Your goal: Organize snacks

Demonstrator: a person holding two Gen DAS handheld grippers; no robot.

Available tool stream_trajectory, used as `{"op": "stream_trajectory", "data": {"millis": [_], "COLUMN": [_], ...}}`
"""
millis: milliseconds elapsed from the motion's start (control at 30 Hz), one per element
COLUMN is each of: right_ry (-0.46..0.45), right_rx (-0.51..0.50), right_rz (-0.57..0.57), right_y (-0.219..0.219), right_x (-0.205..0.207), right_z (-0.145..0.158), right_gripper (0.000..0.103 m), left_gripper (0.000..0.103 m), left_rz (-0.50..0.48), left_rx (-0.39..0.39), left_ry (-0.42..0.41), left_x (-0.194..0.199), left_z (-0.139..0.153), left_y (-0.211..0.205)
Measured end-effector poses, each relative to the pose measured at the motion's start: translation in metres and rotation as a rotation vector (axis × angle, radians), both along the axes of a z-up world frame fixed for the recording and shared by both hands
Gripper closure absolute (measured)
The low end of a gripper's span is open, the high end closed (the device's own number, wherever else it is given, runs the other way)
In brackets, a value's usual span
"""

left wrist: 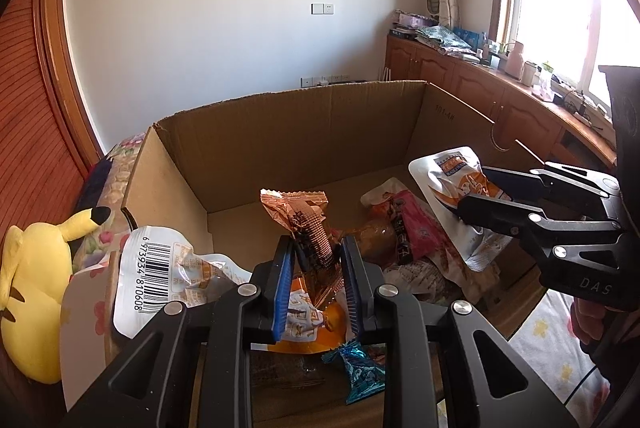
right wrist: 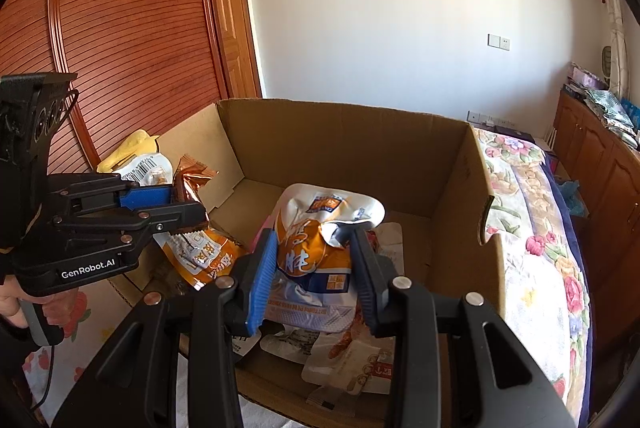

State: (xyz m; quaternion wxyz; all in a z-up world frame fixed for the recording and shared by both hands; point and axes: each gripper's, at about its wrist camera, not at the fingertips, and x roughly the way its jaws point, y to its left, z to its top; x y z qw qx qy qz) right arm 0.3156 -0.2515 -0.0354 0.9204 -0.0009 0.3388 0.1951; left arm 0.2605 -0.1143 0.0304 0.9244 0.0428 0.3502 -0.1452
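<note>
Two packets held above the cardboard box (left wrist: 280,132). Left gripper (left wrist: 316,268) nipped on copper foil packet (left wrist: 304,220); right gripper (right wrist: 316,268) pinching white-orange pouch (right wrist: 316,228). Both look light, crinkly, slippery: grip flat seams.

Left wrist view: set close behind its own fingers, faced into the cardboard box (left wrist: 304,132) from the near side, window at right. Right wrist view: equally close, faced into the same box (right wrist: 344,144), wardrobe at left. Shared: box interior, white wall.
</note>
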Motion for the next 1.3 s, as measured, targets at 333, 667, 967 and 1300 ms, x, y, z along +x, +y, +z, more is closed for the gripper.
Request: {"op": "stream_trajectory", "data": {"millis": [333,667,967,1300], "right_ry": [-0.018,-0.041,-0.068,-0.105], "right_rx": [-0.030,-0.022,-0.021,-0.015], "right_rz": [-0.001,-0.019,-0.102,-0.157], "right_y": [0.009,0.011,0.002,-0.007], "right_x": [-0.003,-0.010,-0.028,-0.066], "right_z": [-0.001,0.004,0.014,0.037], "right_gripper": [0.058,0.028,0.020,0.019], "left_gripper": [0.066,0.042,0.020,0.001], "left_rz": [0.026,0.047,0.070,0.068], "left_rx": [0.006,0.027,0.003,-0.006], "left_ry": [0.009,-0.030,-0.085,-0.149], "left_x": [0.004,-0.009,-0.036,-0.080], "left_z": [0.002,0.007,0.011,0.020], "left_y": [-0.003,-0.006,-0.001,0.005]}}
